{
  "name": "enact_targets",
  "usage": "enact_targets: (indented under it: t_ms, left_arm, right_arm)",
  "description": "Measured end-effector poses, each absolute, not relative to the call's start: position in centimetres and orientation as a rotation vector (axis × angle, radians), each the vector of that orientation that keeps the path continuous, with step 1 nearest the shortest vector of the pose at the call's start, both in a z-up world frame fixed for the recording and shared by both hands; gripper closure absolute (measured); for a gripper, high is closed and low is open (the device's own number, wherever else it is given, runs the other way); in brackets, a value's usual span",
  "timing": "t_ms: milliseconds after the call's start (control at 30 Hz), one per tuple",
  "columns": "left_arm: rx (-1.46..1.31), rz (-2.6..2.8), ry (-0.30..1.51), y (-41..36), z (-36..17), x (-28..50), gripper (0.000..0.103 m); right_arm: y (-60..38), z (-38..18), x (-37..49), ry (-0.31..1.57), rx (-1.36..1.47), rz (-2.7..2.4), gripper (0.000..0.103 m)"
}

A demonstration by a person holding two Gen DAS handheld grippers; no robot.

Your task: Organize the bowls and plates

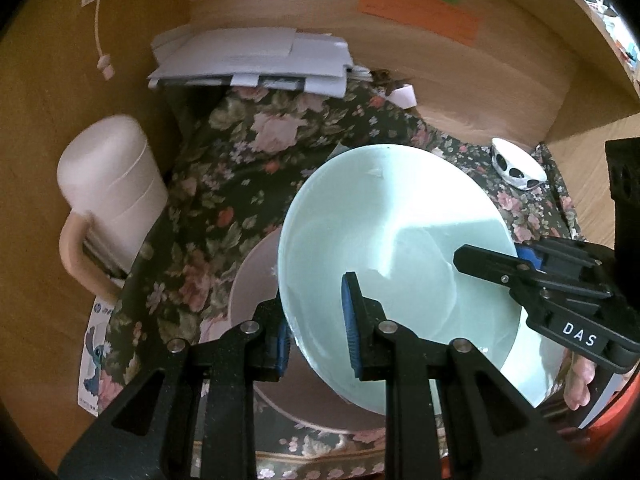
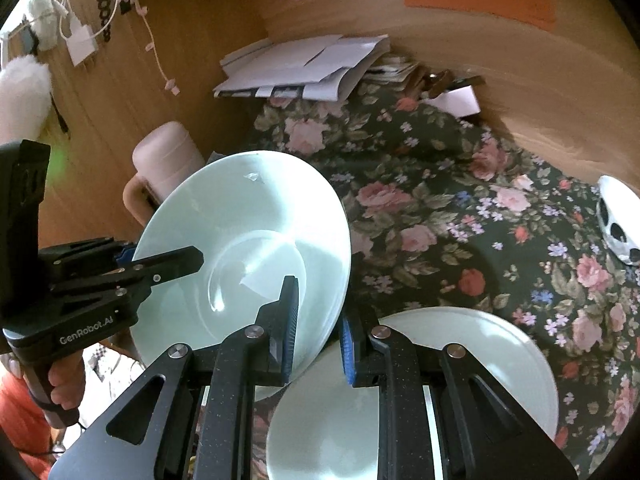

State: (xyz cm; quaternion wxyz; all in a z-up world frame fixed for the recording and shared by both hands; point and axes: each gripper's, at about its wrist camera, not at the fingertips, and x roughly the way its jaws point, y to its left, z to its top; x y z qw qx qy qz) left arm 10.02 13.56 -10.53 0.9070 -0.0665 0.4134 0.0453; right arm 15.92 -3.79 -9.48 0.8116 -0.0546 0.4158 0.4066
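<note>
Both grippers pinch green plate (image 1: pixel 392 240) by opposite rims: left gripper (image 1: pixel 318 328); right gripper (image 2: pixel 318 332); plate tilted, white plate (image 2: pixel 480 344) just below.

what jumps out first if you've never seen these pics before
A pale green plate held tilted in mid-air, pinched at opposite rims by the left tool and the right tool. Under it, a white plate lies on the dark floral cloth, with a small panda-patterned bowl at the far right.
</note>
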Motion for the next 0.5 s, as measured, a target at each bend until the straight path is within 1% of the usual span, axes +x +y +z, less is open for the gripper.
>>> enact_targets:
  t_ms: [500]
  left_arm:
    - [-0.175, 0.093, 0.914, 15.2, -12.3, 9.6, 0.081]
  right_arm:
    - [-2.2, -11.0, 15.8, 0.932, -0.156, 0.892, 0.086]
